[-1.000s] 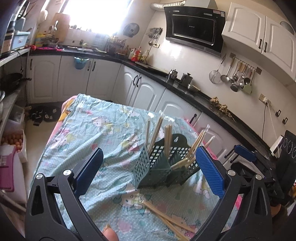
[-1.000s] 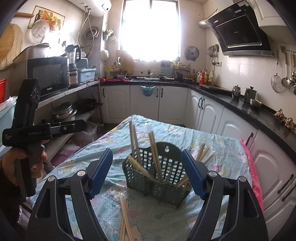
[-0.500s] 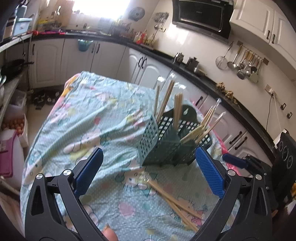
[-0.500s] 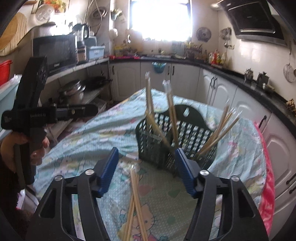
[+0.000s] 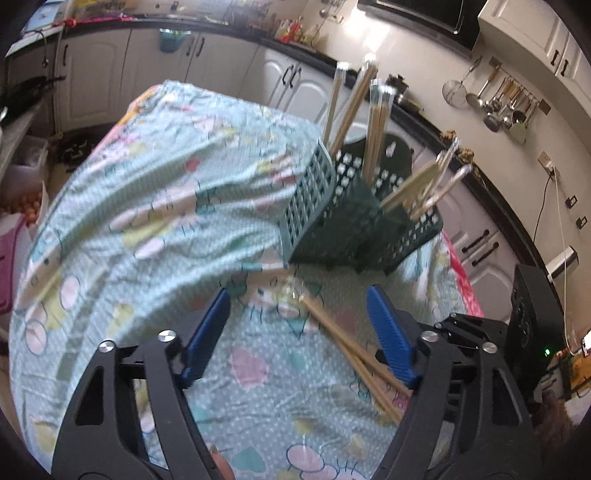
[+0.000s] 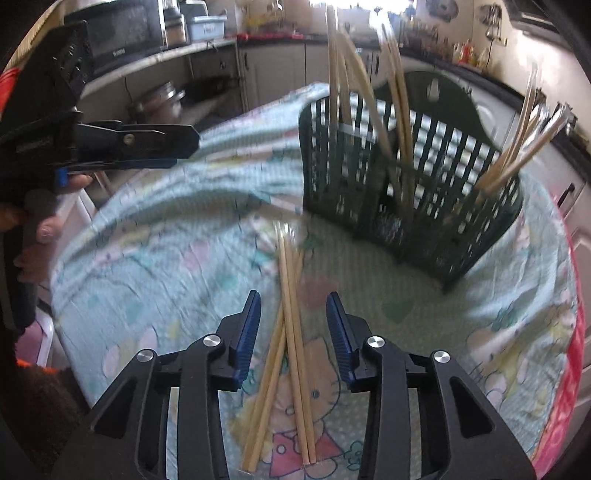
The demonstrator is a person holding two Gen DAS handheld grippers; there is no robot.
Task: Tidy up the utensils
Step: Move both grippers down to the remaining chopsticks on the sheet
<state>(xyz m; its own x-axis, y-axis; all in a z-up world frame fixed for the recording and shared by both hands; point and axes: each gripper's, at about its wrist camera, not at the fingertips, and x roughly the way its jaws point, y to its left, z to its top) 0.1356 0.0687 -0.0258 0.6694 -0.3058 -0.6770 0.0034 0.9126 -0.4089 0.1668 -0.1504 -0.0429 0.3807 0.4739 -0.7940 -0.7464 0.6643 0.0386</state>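
A kitchen, and a table under a cartoon cloth (image 5: 155, 206). A green basket (image 6: 413, 192) sits toward the far edge, some chopsticks already stood in it. Loose chopsticks (image 6: 291, 332) are being straddled by the right gripper (image 6: 293, 332), jaws closing, nothing pinched yet. The left gripper (image 5: 299, 332) is closing too, a stick between its jaws untouched. Next, a clean pinch is probably needed.

We're in a home kitchen: white arched-panel cabinets (image 5: 284, 79) run under a black countertop (image 5: 491, 192) along two walls, and metal ladles and strainers (image 5: 495, 99) hang from a rail on the white wall. On the far side a black microwave oven (image 6: 118, 31) sits on a shelf with steel pots (image 6: 162, 98) below it. In the middle, a table wears a pale blue cartoon-cat tablecloth (image 5: 155, 199).
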